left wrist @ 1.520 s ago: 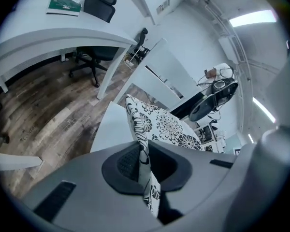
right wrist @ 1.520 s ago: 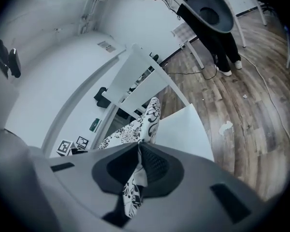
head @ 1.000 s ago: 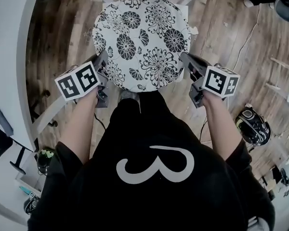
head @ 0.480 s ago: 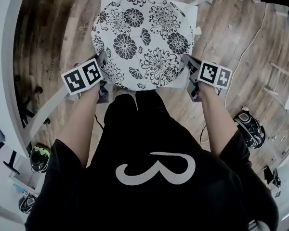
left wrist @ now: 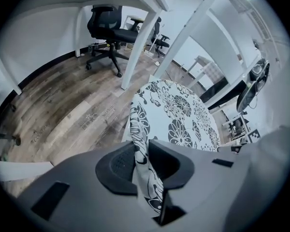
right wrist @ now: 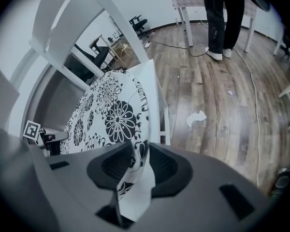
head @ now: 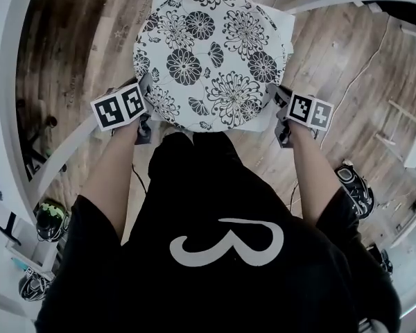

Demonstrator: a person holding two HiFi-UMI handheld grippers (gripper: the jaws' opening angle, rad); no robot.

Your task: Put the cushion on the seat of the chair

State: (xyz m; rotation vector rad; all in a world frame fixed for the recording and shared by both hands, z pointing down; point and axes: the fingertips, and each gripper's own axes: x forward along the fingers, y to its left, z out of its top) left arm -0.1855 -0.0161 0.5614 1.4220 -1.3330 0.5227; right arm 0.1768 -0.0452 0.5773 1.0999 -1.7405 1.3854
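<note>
Round cushion (head: 211, 54), white with black flowers, flat on the seat of the white chair (head: 288, 28). Nearly all of the seat covered, only a bare corner showing at the right. Wooden floor (head: 333, 75) all around.

From the head view: left gripper (head: 147, 94) at the cushion's near left edge, right gripper (head: 274, 97) at its near right edge. Both tilted down toward the rim, marker cubes facing up. Forearms reaching forward out of a black top (head: 215, 248) with a white curl printed on it.

In the left gripper view: jaws just eased a little apart, the thin hem of the cushion standing upright between them. Pads close on either side, perhaps brushing the cloth on one side, hard to judge at this angle, but not pinching it. Beyond, the flowered top spread across the seat, and a black office chair (left wrist: 108, 30) well back on the floor.

In the right gripper view: jaws just opened wider, released, with clear gaps beside the fold of hem hanging loose between the pads. Rest of the cushion lying on the seat ahead. Far off, a standing person's dark trouser legs (right wrist: 222, 13) beside a table.
</note>
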